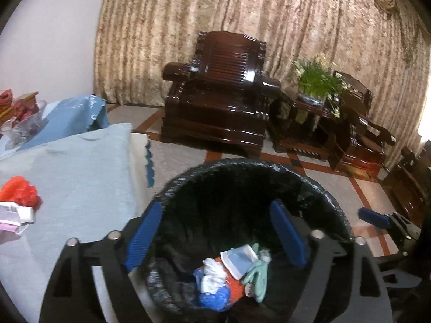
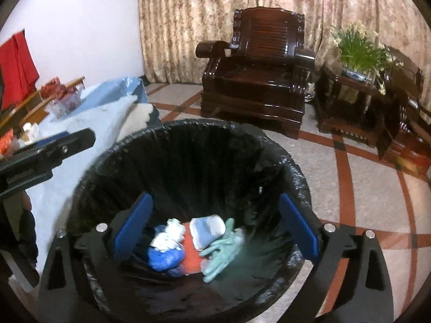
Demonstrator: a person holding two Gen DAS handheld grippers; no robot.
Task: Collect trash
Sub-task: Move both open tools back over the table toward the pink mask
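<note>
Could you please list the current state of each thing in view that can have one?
Left gripper: open, empty, over the bin.
Right gripper: open, empty, over the bin.
Trash bin: lined with a black bag, holding trash at the bottom.
Green glove: lying in the bin.
Blue bag: crumpled in the bin.
Orange-red bag: crumpled on the table, not yet collected.
Table: covered with a light blue cloth.
</note>
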